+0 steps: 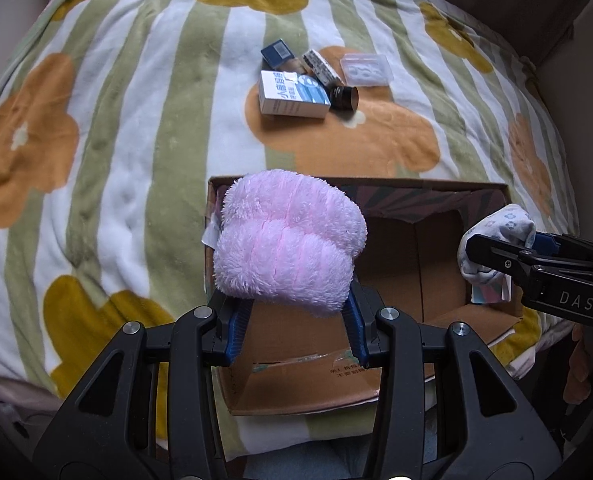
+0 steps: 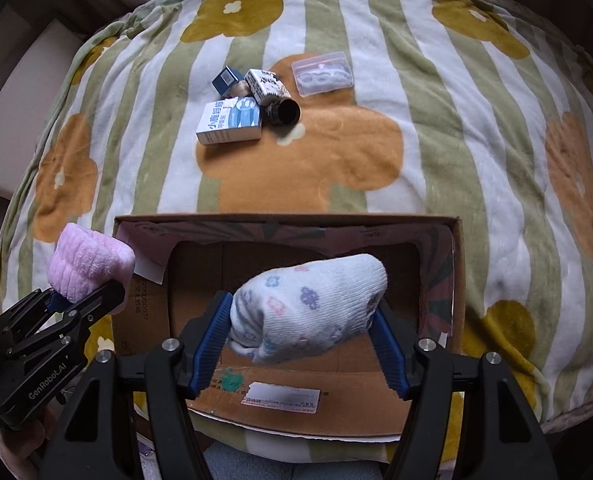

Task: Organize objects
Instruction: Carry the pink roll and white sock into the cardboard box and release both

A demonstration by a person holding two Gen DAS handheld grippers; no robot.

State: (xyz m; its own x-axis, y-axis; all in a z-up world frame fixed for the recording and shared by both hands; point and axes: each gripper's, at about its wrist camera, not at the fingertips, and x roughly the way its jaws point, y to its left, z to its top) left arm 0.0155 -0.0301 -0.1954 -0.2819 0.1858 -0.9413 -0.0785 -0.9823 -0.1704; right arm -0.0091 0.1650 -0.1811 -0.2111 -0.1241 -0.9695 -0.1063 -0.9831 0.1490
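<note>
Left wrist view: the left gripper (image 1: pixel 292 320) is closed around a fluffy pink rolled sock (image 1: pixel 288 240), holding it above the left end of an open cardboard box (image 1: pixel 416 190) that sits on a flower-patterned striped blanket (image 1: pixel 136 120). Right wrist view: the right gripper (image 2: pixel 302 344) pinches a white rolled sock with small flower prints (image 2: pixel 308 308), held over the middle of the box, whose brown floor shows bare beneath it. Both bundles look light, soft and compressible; the blue ribbed pads bite into their near ends and the far ends bulge forward past the fingertips, so a grip across the thick middle of each roll seems safest against unrolling. Neither is likely to break if dropped. Well beyond the box's far wall lies a small cluster: a white-and-blue carton (image 2: pixel 230 122), a dark blue small box (image 2: pixel 226 78), a black-and-white small box (image 2: pixel 266 84), a dark cylindrical jar (image 2: pixel 282 112) on its side, and a clear plastic case (image 2: pixel 322 72) just to the right. These look stiffer and would need narrower, firmer pinches across their flat sides.
</note>
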